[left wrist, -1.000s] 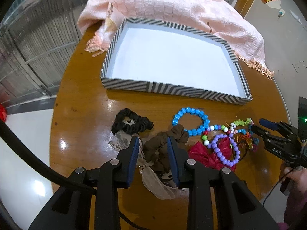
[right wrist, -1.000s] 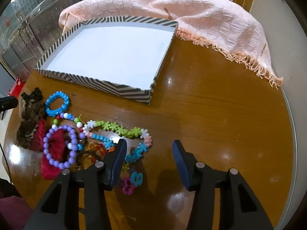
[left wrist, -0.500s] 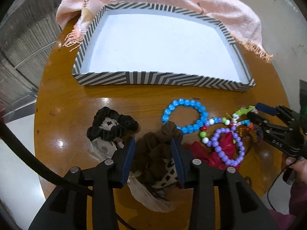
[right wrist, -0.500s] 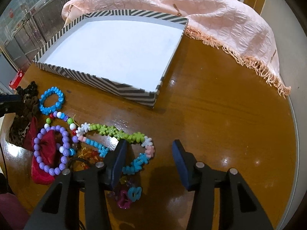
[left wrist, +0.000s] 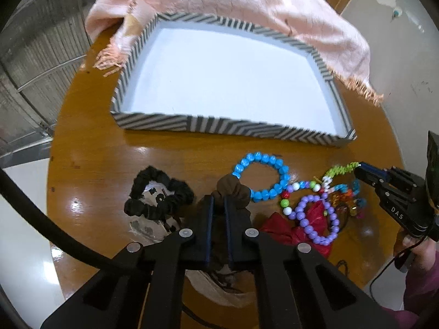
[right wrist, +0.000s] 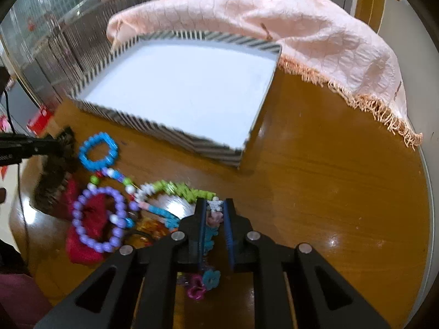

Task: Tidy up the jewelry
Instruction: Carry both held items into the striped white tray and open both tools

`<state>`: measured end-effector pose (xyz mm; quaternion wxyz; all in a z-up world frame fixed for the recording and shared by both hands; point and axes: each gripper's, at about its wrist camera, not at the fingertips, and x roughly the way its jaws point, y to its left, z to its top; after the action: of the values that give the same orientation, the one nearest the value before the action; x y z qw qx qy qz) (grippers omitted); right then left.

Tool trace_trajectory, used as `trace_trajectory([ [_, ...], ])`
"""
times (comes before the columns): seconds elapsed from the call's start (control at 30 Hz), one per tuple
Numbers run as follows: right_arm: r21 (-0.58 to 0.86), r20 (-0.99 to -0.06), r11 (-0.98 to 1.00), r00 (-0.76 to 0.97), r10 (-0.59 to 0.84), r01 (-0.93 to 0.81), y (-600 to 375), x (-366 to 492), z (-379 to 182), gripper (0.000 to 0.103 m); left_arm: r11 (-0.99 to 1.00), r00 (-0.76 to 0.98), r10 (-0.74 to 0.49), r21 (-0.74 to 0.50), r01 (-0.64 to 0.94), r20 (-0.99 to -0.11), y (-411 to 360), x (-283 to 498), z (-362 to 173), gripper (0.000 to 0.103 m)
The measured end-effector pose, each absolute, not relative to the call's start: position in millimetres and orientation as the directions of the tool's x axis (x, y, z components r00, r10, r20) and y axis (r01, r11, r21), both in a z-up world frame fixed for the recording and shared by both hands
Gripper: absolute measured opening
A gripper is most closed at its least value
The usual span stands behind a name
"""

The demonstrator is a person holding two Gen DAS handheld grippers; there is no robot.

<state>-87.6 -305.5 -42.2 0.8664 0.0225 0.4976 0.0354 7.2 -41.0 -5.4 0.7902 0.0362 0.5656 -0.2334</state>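
Note:
My left gripper is shut on a brown scrunchie on the round wooden table. A black scrunchie lies left of it. A blue bead bracelet, a purple bead bracelet over a red bow, and a flower-bead necklace lie to the right. My right gripper is shut on the flower-bead necklace near its white and pink flowers. The striped tray with a white floor stands behind and holds nothing.
A pink fringed cloth drapes over the tray's far rim and the table's back. The right gripper also shows at the right of the left wrist view. The table edge curves close on the right.
Both grippers have closed: the left on the brown scrunchie, the right on the flower-bead necklace. Both have moved forward and down to the pile.

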Motion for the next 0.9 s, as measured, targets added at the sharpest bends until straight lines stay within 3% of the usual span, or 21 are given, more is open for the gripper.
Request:
trace_trajectory([
  [0.5,0.089,-0.755,0.992,0.643,0.129,-0.094,-291.6,-86.5,48.0,0.013,0.87,0.377,-0.426,-0.259,0.419,-0.823,-22.5,5.8,75.3,0.0],
  [0.9,0.096,-0.725,0.982,0.665,0.179,-0.16,-272.0,-43.3,74.7,0.013,0.903,0.49,-0.388,-0.217,0.37,-0.78,-15.4,49.5,111.8,0.0],
])
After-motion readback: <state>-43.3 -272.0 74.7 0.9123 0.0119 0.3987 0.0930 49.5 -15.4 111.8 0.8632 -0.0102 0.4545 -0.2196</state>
